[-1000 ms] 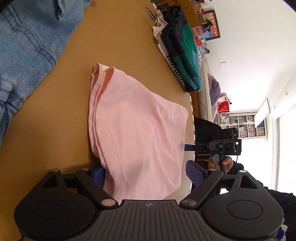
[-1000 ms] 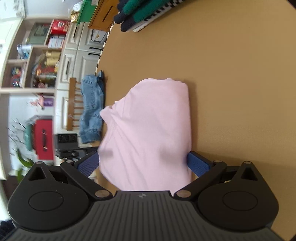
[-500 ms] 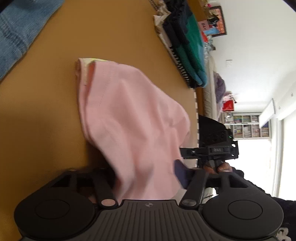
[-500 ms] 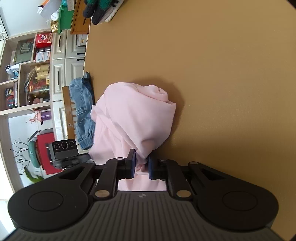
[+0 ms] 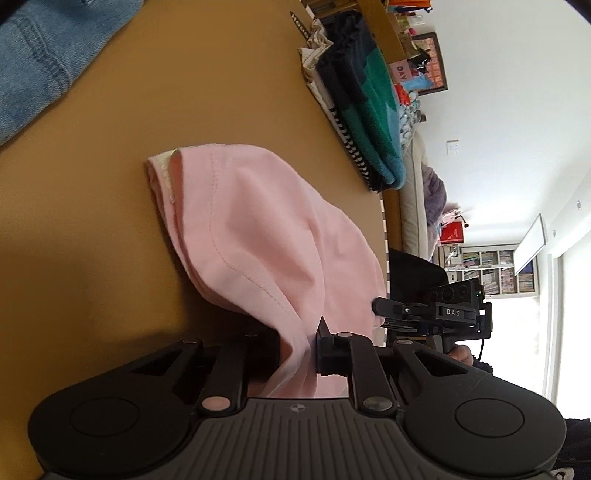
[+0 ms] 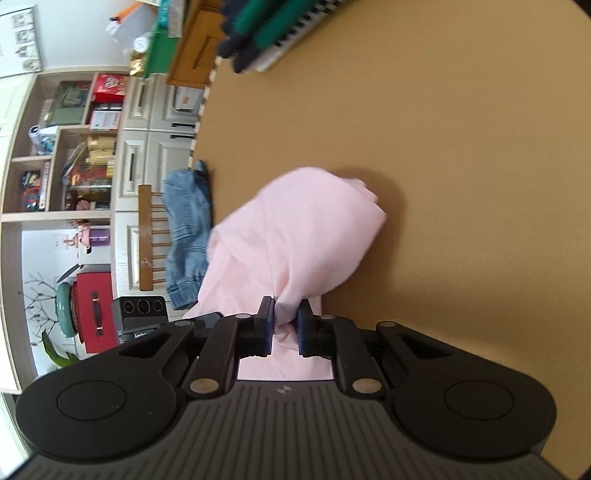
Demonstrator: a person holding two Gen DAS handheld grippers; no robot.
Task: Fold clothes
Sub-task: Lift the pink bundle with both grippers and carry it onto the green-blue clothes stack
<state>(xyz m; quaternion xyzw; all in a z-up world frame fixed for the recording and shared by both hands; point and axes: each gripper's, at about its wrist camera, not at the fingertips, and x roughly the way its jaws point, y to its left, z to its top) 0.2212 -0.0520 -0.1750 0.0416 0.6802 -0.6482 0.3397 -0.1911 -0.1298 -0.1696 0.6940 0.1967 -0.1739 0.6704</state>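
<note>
Here, a bunched fold of the soft pink cotton garment (image 5: 258,236) on the tan counter (image 5: 92,221) is pinched by each closed hand-held gripper, left (image 5: 297,350) and right (image 6: 285,326).

Each camera is sitting just behind its own gripper's fingers, looking forward and close along the brown table (image 5: 92,236). Both views are sharing the pink garment (image 5: 266,240) from opposite sides, each catching the other gripper at the table's edge, along with the folded stack (image 6: 266,33).
</note>
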